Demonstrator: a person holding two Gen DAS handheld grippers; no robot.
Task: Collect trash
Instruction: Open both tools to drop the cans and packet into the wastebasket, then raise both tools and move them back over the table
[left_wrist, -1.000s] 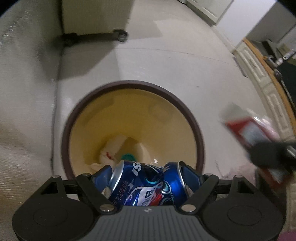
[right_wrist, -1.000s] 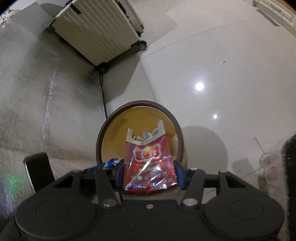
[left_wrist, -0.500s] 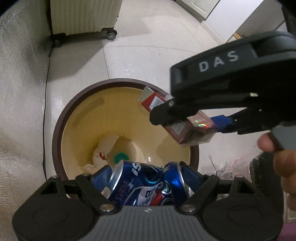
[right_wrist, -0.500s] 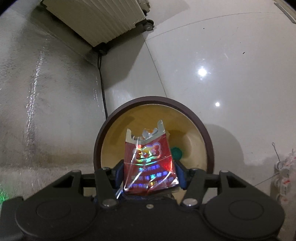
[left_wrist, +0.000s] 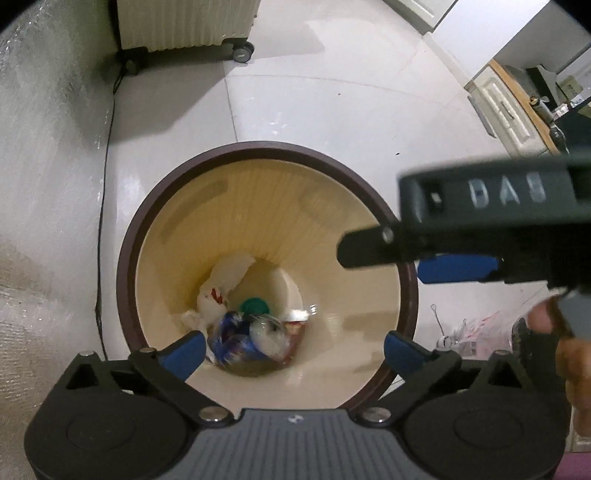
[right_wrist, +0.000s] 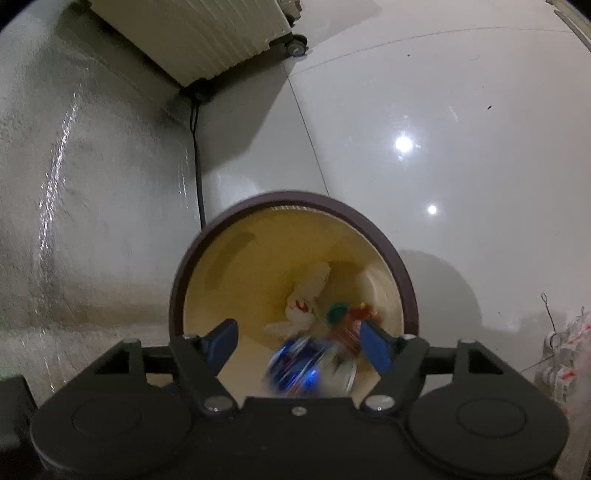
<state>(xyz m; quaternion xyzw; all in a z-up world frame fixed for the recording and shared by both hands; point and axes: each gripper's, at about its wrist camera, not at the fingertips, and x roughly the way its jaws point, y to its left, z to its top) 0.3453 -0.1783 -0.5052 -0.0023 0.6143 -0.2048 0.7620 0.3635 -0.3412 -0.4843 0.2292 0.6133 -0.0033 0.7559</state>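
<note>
Both tongs, left (left_wrist: 293, 345) and right (right_wrist: 299, 341), just opened, empty above bin (left_wrist: 127, 258); radiator (right_wrist: 207, 33), cord (right_wrist: 197, 155) behind.

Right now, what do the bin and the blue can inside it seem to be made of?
The bin looks like smooth plastic: glossy cream walls, a moulded dark brown rim. The blue can is probably thin metal: a crumpled printed body with a shiny silver end. It is blurred in the right wrist view, so this is a guess.

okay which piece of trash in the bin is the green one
The small round green cap, at the bottom of the bin, between the white crumpled paper and the blue can. It alone is green.
</note>
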